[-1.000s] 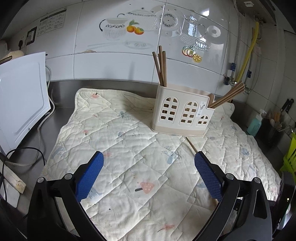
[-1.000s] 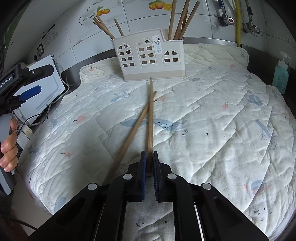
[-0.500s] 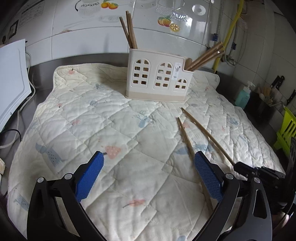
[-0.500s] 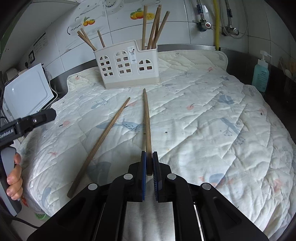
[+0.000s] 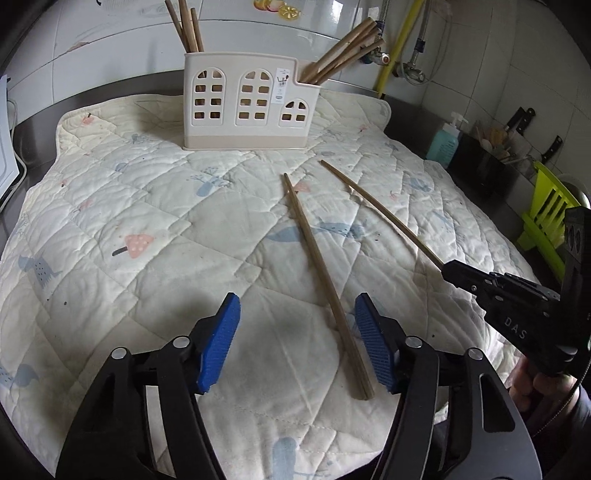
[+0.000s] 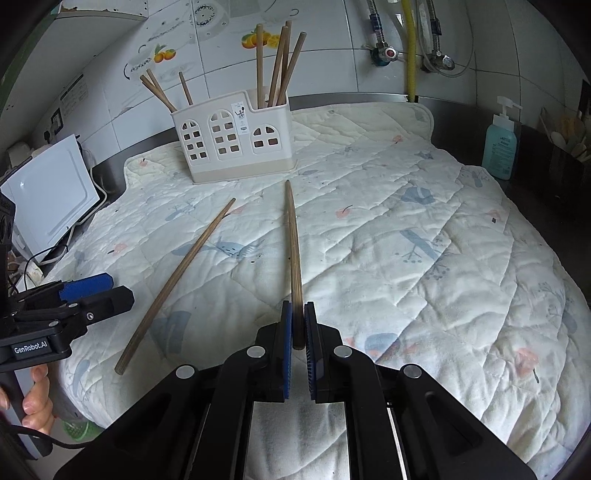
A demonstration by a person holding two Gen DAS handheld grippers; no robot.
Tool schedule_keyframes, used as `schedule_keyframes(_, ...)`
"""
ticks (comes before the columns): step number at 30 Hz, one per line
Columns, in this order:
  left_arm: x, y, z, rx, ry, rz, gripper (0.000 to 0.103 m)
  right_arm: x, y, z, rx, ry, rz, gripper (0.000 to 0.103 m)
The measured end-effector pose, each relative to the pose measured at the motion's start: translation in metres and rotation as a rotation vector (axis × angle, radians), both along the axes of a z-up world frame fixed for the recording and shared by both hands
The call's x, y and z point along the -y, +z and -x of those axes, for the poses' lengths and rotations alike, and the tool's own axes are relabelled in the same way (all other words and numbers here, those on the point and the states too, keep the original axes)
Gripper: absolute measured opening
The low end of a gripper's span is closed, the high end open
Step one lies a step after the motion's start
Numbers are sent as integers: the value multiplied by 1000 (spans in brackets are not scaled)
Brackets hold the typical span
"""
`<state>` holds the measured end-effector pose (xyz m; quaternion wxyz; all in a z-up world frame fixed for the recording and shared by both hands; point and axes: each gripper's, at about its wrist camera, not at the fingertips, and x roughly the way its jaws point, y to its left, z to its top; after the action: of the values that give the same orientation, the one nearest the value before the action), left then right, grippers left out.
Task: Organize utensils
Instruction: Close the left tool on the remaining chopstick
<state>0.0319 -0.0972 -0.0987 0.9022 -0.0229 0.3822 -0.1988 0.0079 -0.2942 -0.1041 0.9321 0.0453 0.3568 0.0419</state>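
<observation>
Gripping one chopstick (image 6: 293, 254) in my right hand-held gripper (image 6: 298, 332), tip pointing 12 o'clock at holder (image 6: 236, 138) | left hand-held gripper (image 5: 297, 343) gaping over second chopstick (image 5: 325, 280) on quilt (image 5: 129, 206) | holder already carrying several; I'm judging two left.

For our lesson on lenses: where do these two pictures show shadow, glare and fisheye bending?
Left wrist: dark shadow on the quilt between the open fingers; glare on the wall tiles. Right wrist: counter edge curves, corners black.
</observation>
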Motion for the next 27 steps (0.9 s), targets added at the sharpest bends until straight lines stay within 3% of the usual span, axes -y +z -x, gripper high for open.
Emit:
schedule_keyframes(6, 15, -7, 7, -13, -43, -7, 40, 3, -3, 2, -6, -6, -5, 7)
schedule_keyframes(17, 27, -12, 6, -27, -63, -30, 37, 5, -4, 3, -8, -9, -18, 8)
schedule_keyframes(24, 33, -12, 9, 6, -60, -90, 17, 5, -6, 3, -10, -8, -25, 8)
schedule_keyframes(27, 30, -10, 8, 23, -44, -116, 13, 5, -6, 3, -11, -8, -28, 9)
